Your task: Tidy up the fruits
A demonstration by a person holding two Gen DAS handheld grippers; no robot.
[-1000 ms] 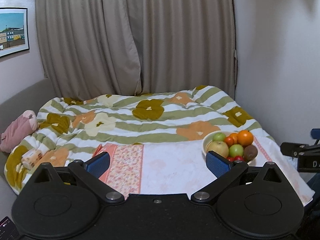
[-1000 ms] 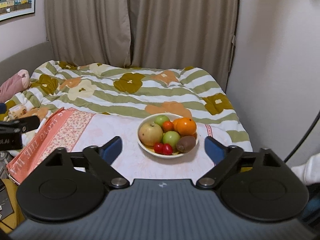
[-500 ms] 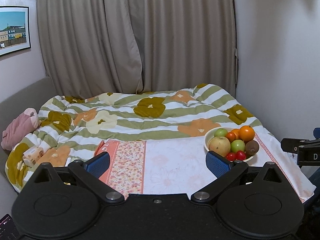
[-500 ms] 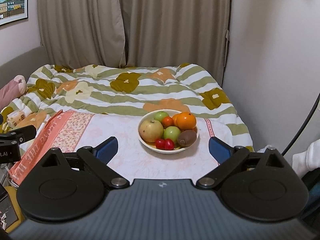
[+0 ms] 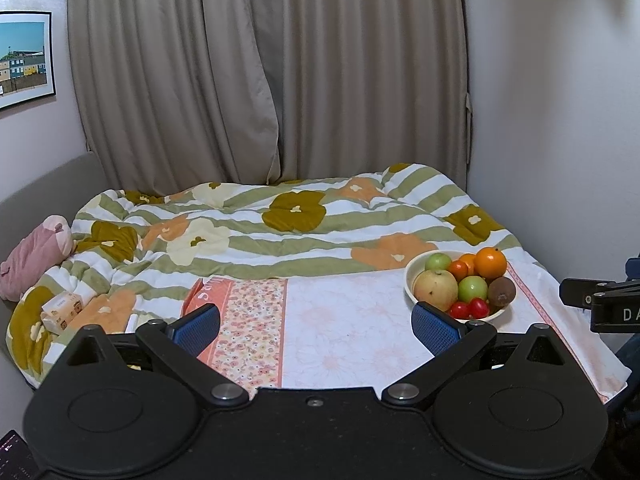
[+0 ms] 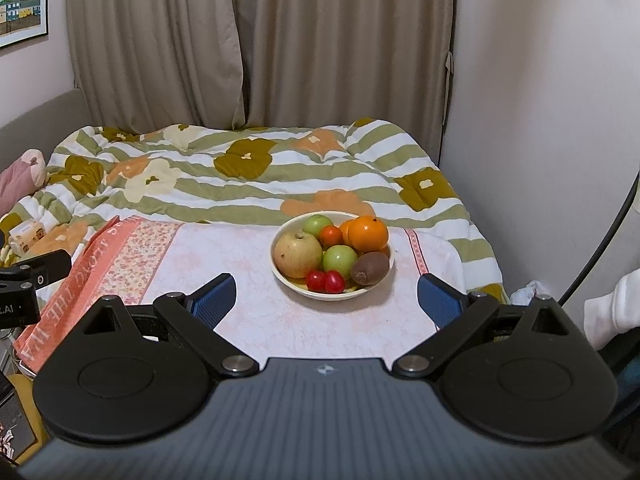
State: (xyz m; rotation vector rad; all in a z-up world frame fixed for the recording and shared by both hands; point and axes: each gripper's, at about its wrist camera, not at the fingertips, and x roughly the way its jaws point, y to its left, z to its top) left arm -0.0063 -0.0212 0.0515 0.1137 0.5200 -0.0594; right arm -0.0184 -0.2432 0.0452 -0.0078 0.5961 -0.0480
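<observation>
A cream bowl [image 6: 306,289] of fruit stands on a pink floral cloth [image 6: 248,264] on the bed. It holds a yellow pear-like apple [image 6: 297,254], two green apples [image 6: 339,261], an orange [image 6: 368,233], a kiwi [image 6: 370,267] and two red cherry tomatoes [image 6: 325,281]. My right gripper [image 6: 325,302] is open and empty, just short of the bowl. My left gripper [image 5: 316,324] is open and empty over the cloth, with the bowl [image 5: 412,286] to its right.
A striped flowered quilt [image 5: 280,220] covers the bed behind the cloth. A pink plush toy [image 5: 32,252] and a tissue pack [image 5: 64,308] lie at the left. Curtains and walls close the back and right. The other gripper shows at the right edge [image 5: 600,300].
Both views have lifted a little, so the bowl and cloth sit lower and fuller in view. Both grippers stay open and empty.
</observation>
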